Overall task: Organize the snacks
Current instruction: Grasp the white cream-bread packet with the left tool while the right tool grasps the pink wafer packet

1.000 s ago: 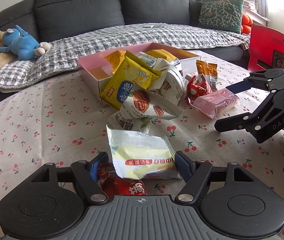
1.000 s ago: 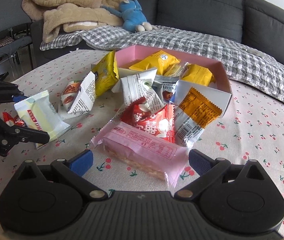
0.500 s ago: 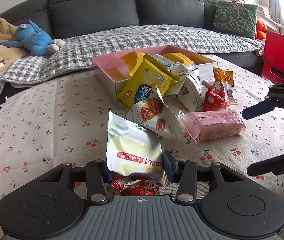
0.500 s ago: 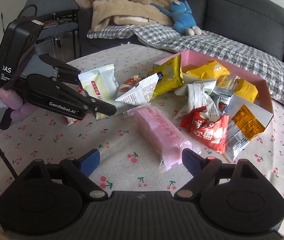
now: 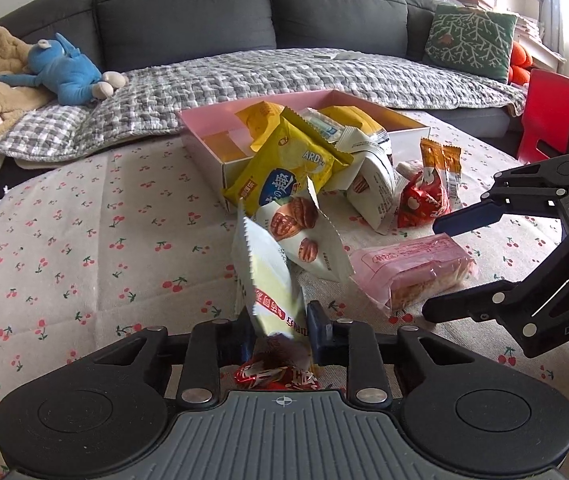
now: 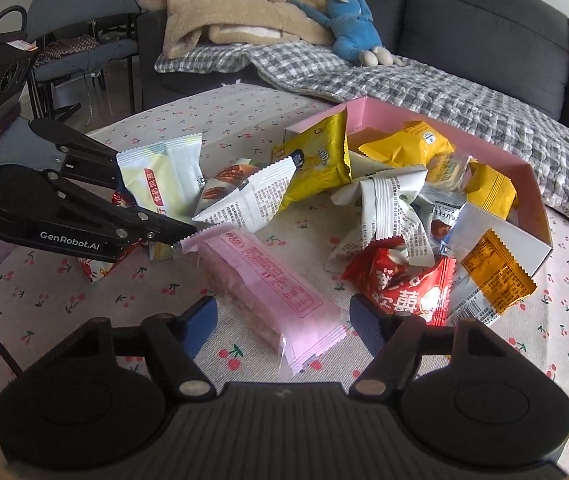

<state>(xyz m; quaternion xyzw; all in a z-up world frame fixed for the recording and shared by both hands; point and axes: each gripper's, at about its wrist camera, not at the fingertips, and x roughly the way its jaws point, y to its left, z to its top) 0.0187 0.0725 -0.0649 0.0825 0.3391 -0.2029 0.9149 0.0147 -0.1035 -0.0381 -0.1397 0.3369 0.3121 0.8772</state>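
My left gripper is closing, and its pads pinch a pale yellow and white snack packet that stands crumpled on edge. A red packet lies under it. A long pink wafer packet lies flat on the cherry-print tablecloth between the fingers of my right gripper. Those jaws are closing, with a small gap still showing on each side of the packet. The pink box behind holds yellow packets.
A loose heap of packets, yellow, white, red and orange, lies in front of the box. A grey sofa with a checked blanket and a blue plush toy stands beyond; a red chair is at the right.
The left jaws have closed in on the pale packet, which has gone from flat to upright and crumpled. The right jaws have narrowed around the pink packet, and that gripper has turned toward the left one.
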